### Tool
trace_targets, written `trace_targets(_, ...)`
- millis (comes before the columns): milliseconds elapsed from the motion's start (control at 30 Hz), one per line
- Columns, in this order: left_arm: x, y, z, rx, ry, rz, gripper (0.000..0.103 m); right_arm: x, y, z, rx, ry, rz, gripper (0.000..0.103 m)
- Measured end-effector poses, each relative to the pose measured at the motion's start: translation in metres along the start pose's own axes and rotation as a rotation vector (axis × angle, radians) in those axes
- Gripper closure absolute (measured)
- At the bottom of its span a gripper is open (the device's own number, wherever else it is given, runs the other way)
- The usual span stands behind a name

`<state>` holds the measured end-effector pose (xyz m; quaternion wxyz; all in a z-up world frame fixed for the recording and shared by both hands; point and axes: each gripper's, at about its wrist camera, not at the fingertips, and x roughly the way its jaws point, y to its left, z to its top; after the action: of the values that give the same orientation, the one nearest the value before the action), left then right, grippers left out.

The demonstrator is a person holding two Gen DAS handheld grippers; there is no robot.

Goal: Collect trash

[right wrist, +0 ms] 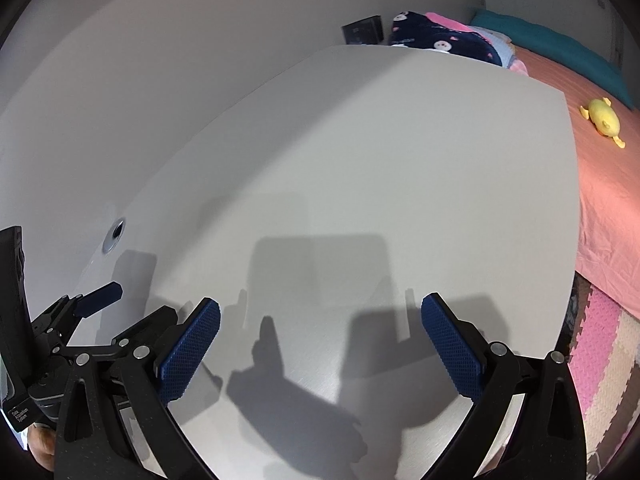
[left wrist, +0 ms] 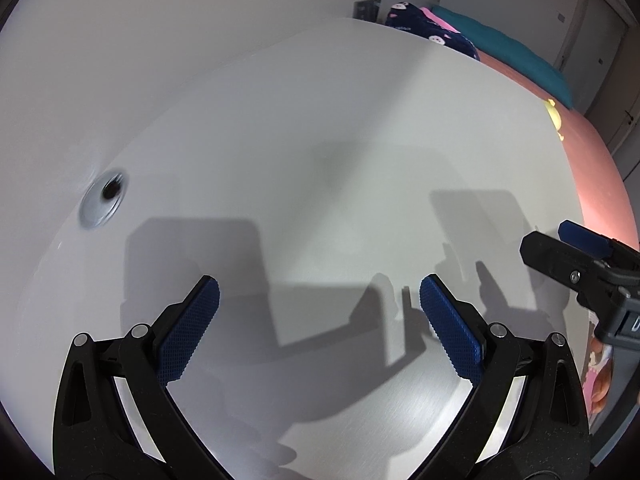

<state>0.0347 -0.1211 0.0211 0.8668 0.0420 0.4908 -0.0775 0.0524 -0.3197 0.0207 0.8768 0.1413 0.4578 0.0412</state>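
White desk (left wrist: 320, 140): filling both views, carrying only shadows; a round cable hole (left wrist: 105, 196) sitting at its far left edge.

Left gripper (left wrist: 319, 300): hovering over the near part of the desk, jaws spread wide, nothing between the blue pads (left wrist: 188, 336).

Right gripper (right wrist: 320, 316): hovering just to the right of the left one, jaws likewise gaping and holding nothing.

Trash: none showing in either view; its place cannot be told.

Bed (right wrist: 608, 184): lying right of the desk under a pink sheet, bearing a yellow duck toy (right wrist: 604, 120), a teal pillow (right wrist: 560, 52) and a dark patterned blanket (right wrist: 440, 40) at the far end.

Foam mat (right wrist: 600, 360): covering the floor near right.
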Motion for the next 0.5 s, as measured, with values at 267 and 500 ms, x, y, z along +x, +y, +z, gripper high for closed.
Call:
trace_targets(267, -0.011, 0.038, -0.030, -0.032, -0.015, 0.033, 0.006, 0.003, 0.047, -0.037, -0.056, 0.021, -0.022, 0.003)
trace_targets(500, -0.006, 0.062, -0.053, -0.053, -0.019, 0.079, 0.006, 0.008, 0.072, -0.062, -0.070, 0.019, -0.056, 0.003)
